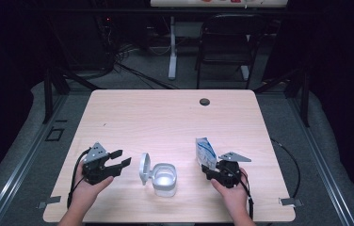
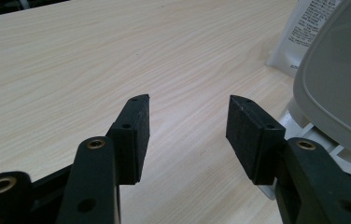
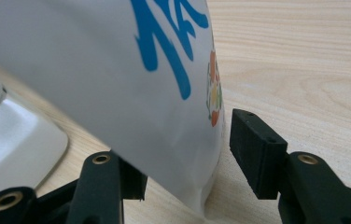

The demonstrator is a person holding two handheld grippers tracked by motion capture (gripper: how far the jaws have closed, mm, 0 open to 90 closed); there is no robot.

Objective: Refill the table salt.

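Observation:
A white pouch (image 1: 205, 150) with blue print stands at the right of the wooden table (image 1: 165, 117). It rises between the jaws of my right gripper (image 1: 211, 168). In the right gripper view the pouch (image 3: 117, 70) leans across the left jaw, and a gap separates it from the right pad (image 3: 257, 154); this gripper (image 3: 187, 140) is open. A white container (image 1: 164, 179) with its hinged lid (image 1: 144, 168) raised sits near the front middle. My left gripper (image 1: 123, 157) is open just left of the lid (image 2: 337, 79), with nothing between its jaws (image 2: 187, 105).
A dark round hole (image 1: 205, 101) marks the table's far side. A black chair (image 1: 227, 42) and a white desk leg (image 1: 172, 47) stand on the floor beyond. Bare wood stretches across the table's far half.

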